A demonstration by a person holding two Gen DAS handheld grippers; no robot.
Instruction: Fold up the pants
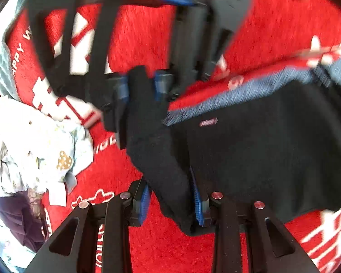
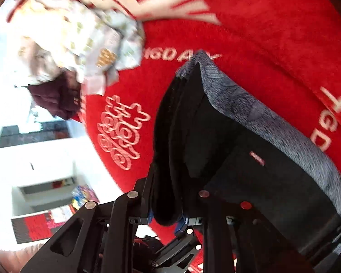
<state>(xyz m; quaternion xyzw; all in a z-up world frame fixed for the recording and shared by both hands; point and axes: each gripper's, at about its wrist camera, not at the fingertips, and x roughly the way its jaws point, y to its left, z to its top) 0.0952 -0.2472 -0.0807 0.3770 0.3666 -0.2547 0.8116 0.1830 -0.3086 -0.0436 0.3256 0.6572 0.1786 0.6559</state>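
Pants (image 1: 250, 141) black, label unreadable; left gripper (image 1: 170, 195) and right gripper (image 1: 143, 84) pinching them; blanket (image 1: 147, 34) reads "HAPPY".

The left gripper (image 1: 170, 201) is a matte black linkage frame; its angled bars carry triangular cut-outs and round pivot pins, the two left ones silver-grey, the two right ones reddish; its fingers bear ribbed blue pads (image 1: 197, 201). The right gripper (image 2: 164, 215) has the same black frame with cut-outs; two pale pins show on its left bars, two red ones on its right; a sliver of blue pad shows low down; small screws and slotted black brackets sit beneath.
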